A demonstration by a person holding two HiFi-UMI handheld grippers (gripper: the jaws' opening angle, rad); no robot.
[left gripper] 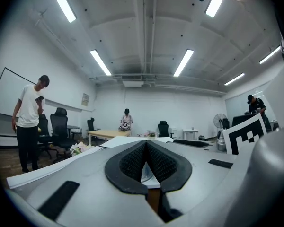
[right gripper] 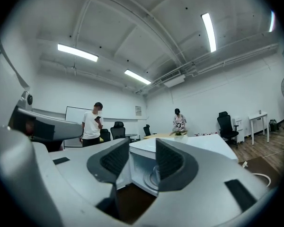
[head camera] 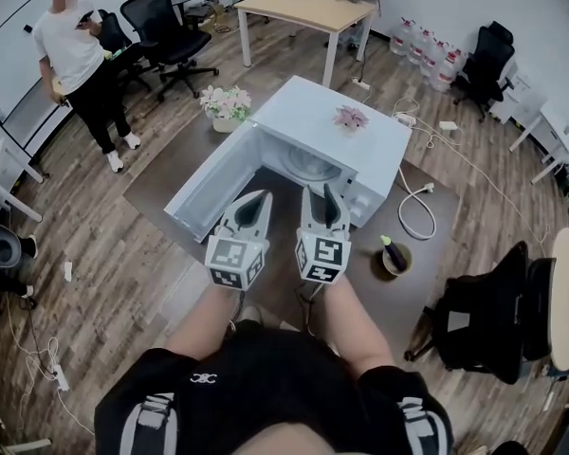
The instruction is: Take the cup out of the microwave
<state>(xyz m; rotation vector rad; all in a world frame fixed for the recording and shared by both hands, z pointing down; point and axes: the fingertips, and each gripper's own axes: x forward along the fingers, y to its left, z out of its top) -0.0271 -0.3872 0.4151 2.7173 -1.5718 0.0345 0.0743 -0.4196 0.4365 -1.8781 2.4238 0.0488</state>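
The white microwave [head camera: 346, 140] stands on a brown mat with its door [head camera: 213, 186] swung open to the left. In the right gripper view a clear cup [right gripper: 155, 174] stands on the glass turntable [right gripper: 149, 179] inside the cavity. In the head view only the turntable [head camera: 310, 166] is plain. Both grippers hover level just in front of the opening, side by side. The left gripper [head camera: 261, 200] [left gripper: 146, 144] has its tips touching, with nothing held. The right gripper [head camera: 320, 197] [right gripper: 142, 148] has a narrow gap between its pads, with nothing in it. The cup shows beyond that gap.
A pink flower ornament [head camera: 351, 117] lies on the microwave's top. A flower pot [head camera: 226, 105] stands behind the door. A small pot [head camera: 395, 257] and a white cable [head camera: 417, 207] lie to the right. A person [head camera: 81, 64] stands far left, by office chairs [head camera: 166, 27].
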